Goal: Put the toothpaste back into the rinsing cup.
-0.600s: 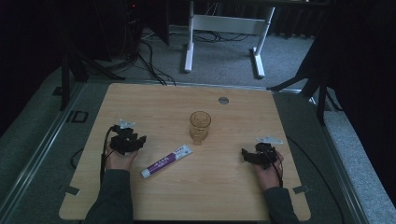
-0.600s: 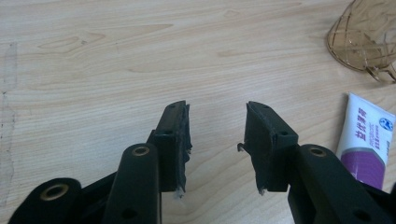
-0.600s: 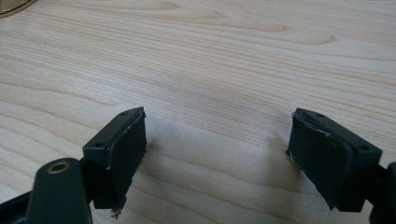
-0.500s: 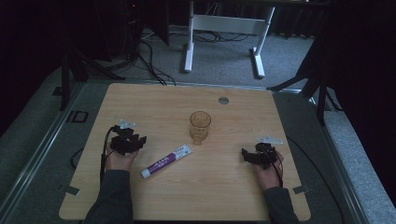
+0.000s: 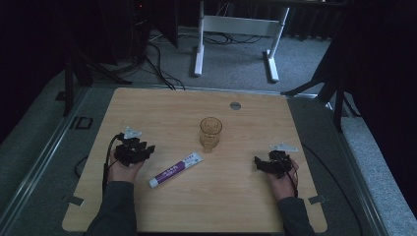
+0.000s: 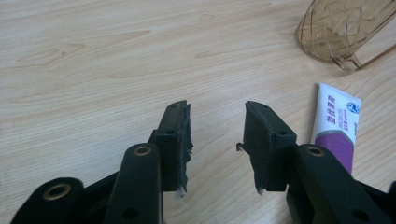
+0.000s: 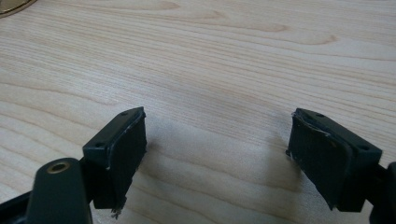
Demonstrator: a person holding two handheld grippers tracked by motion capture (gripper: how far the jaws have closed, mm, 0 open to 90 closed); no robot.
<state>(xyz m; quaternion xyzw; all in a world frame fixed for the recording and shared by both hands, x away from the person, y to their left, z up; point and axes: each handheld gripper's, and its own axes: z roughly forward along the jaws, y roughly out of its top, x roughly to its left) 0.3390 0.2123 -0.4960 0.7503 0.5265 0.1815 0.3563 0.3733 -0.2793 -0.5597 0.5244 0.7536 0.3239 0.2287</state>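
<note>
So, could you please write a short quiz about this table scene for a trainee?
1. True or false: the left gripper holds the toothpaste tube.
2. What stands just beyond the tube on the table? A) amber glass B) plate C) bowl
3. Which gripper has its jaws wider apart, left or right?

Key:
1. False; its jaws are open with only bare wood between them.
2. A, the amber glass.
3. The right gripper.

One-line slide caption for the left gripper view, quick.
Left tongs open over bare wood, toothpaste tube beside the right-hand jaw, amber glass beyond it.
</note>
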